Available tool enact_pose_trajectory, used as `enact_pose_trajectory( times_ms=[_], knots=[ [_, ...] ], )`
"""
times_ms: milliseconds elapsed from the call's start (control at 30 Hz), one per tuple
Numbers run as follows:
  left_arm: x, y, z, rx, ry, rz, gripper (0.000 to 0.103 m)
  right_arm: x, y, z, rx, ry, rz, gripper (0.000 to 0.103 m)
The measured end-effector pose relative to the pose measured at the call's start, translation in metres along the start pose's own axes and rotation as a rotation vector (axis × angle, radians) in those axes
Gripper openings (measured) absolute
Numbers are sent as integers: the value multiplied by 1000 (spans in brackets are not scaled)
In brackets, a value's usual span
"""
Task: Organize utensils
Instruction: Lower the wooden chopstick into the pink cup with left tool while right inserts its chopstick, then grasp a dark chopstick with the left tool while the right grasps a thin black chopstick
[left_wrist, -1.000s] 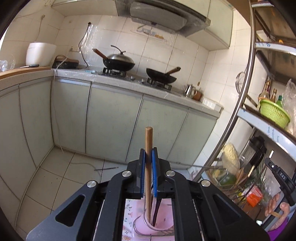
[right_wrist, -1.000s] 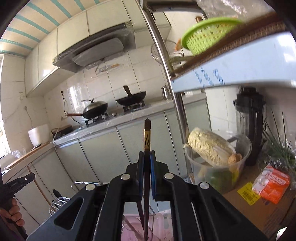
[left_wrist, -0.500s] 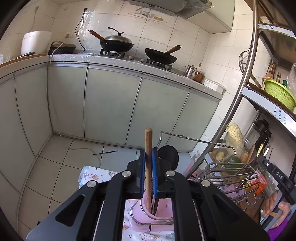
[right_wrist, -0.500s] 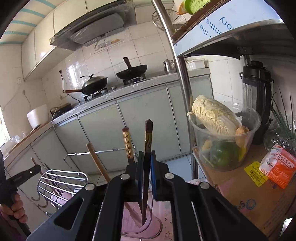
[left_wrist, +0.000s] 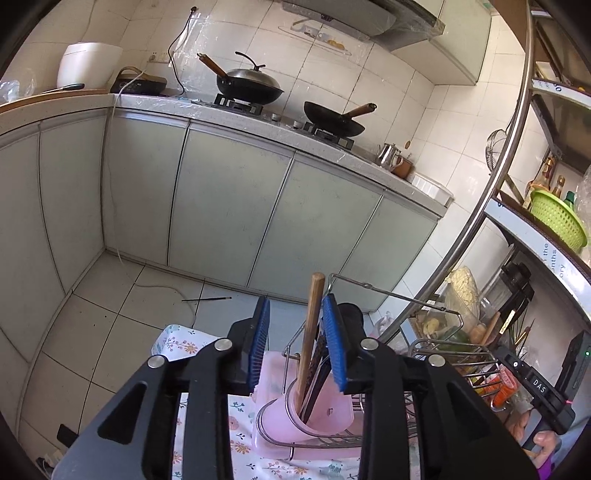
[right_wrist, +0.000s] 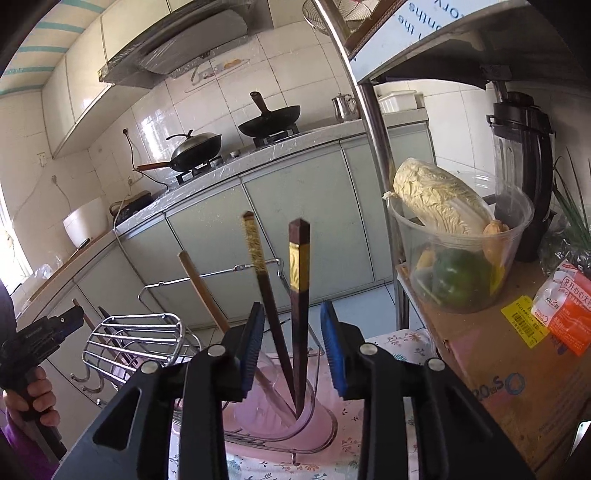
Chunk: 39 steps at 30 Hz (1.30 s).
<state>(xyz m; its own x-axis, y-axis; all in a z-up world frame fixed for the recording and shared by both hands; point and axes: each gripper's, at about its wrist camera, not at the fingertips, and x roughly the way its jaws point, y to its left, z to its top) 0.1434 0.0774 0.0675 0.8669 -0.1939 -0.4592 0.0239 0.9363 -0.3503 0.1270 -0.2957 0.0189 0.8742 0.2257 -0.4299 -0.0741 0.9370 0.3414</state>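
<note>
Both grippers are released: the left gripper (left_wrist: 297, 343) has its blue-padded jaws spread, with the light wooden chopstick (left_wrist: 310, 332) standing loose between them and leaning toward the right pad, and the right gripper (right_wrist: 291, 347) has its jaws equally spread around 2 dark lacquered chopsticks with gold bands (right_wrist: 298, 295), neither pad appearing to press on them. All utensils now stand with their lower ends in the translucent pink plastic utensil cup (left_wrist: 317, 413), which sits in the chrome wire dish rack (right_wrist: 140, 339) on the floral-patterned tablecloth (left_wrist: 177, 343). The step in hand appears to be withdrawal after deposit. Procedure: keep the jaws fully spread; back each gripper straight along its own finger axis; avoid sideways drift, since a pad brushing a leaning stick could lever it out or tip the light cup; clear the wire rack handle before turning away. Limits of view: the cup's base and the chopstick tips are masked by the gripper bodies, so seating depth cannot be confirmed. Contact between the wooden chopstick and the right pad of the left gripper cannot be resolved. A dark rounded utensil head behind that pad is not identifiable.
</note>
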Motion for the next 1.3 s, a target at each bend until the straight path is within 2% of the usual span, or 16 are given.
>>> enact_pose_trajectory(
  times_ms=[233, 433, 667, 833, 933, 1133, 1300],
  knots=[
    [-25, -5, -16, 18, -4, -30, 30, -32, 5, -15, 1, -36, 3, 31],
    [-32, -7, -49, 9, 77, -82, 30, -43, 6, -50, 5, 11, 7, 32],
    [-16, -11, -107, 16, 260, -108, 30, -36, 12, -109, -4, 188, 33, 31],
    [5, -23, -157, 43, 432, -132, 30, -27, 12, -153, 43, 360, 115, 28],
    [19, -33, -185, 51, 538, -157, 30, -24, 12, -174, 64, 430, 153, 25],
    [50, -53, -218, 85, 686, -147, 30, -18, 2, -197, 143, 537, 222, 19],
    [77, -70, -231, 134, 754, -76, 29, -12, -1, -202, 188, 596, 275, 19]
  ],
)
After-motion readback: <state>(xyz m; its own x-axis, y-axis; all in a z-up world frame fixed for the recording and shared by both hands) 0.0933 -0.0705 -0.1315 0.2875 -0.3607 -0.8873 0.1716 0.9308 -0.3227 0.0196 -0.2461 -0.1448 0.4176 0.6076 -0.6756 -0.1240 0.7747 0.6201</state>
